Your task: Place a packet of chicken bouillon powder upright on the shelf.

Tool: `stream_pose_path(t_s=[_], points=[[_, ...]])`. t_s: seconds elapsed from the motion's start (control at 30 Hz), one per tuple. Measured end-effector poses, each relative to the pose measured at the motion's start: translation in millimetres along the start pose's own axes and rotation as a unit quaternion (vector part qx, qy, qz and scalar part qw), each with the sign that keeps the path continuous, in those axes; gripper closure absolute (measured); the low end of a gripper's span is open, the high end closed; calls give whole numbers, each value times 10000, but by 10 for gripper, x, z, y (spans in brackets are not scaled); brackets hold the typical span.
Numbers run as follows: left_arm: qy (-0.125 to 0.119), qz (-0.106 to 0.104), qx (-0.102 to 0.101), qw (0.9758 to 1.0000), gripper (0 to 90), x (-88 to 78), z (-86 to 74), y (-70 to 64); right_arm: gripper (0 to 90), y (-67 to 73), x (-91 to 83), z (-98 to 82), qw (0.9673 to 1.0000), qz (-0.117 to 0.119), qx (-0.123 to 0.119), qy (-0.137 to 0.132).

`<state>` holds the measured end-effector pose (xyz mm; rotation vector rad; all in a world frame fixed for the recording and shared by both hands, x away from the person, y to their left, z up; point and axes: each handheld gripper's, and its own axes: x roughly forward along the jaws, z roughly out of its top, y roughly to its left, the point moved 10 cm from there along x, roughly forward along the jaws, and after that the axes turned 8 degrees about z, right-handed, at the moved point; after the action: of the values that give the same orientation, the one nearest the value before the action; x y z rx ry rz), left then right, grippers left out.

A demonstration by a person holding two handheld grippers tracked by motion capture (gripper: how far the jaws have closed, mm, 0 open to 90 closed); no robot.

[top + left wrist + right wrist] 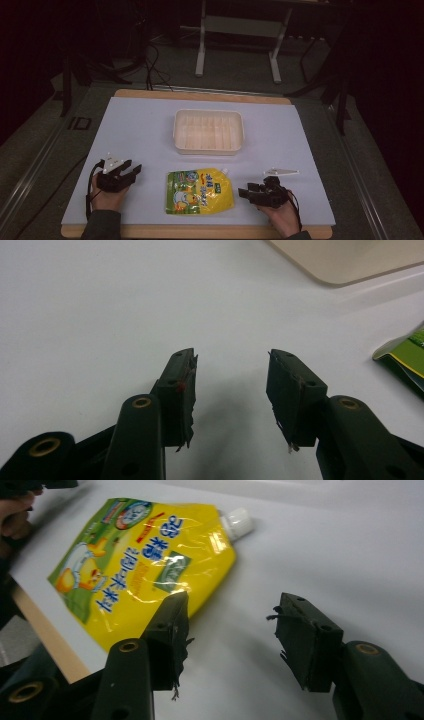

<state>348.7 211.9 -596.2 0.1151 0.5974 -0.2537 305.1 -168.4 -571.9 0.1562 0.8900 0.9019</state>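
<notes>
Flat on the white table (140, 130): a yellow spouted pouch (200, 191), white cap (224, 170) pointing toward the empty cream tray (208, 131) just beyond it. Left of the pouch, held in a hand, the left gripper (131, 171), fingers (181, 385) spread wide over bare table, gripping nothing. Right of the pouch, the right gripper (243, 192), aimed at it, fingers (170, 625) likewise wide apart and empty, one fingertip overlapping the pouch's edge in the right gripper view.
</notes>
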Motion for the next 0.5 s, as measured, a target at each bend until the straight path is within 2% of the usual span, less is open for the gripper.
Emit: stream_pose_path(t_s=[0.2,0.5], points=[[1,0,10,10000,536,0,-1,-3,480,100,114,-20,9998,79,-126,144],[-7,30,8,10000,532,0,1,2,473,193,280,-56,9992,296,-76,253]])
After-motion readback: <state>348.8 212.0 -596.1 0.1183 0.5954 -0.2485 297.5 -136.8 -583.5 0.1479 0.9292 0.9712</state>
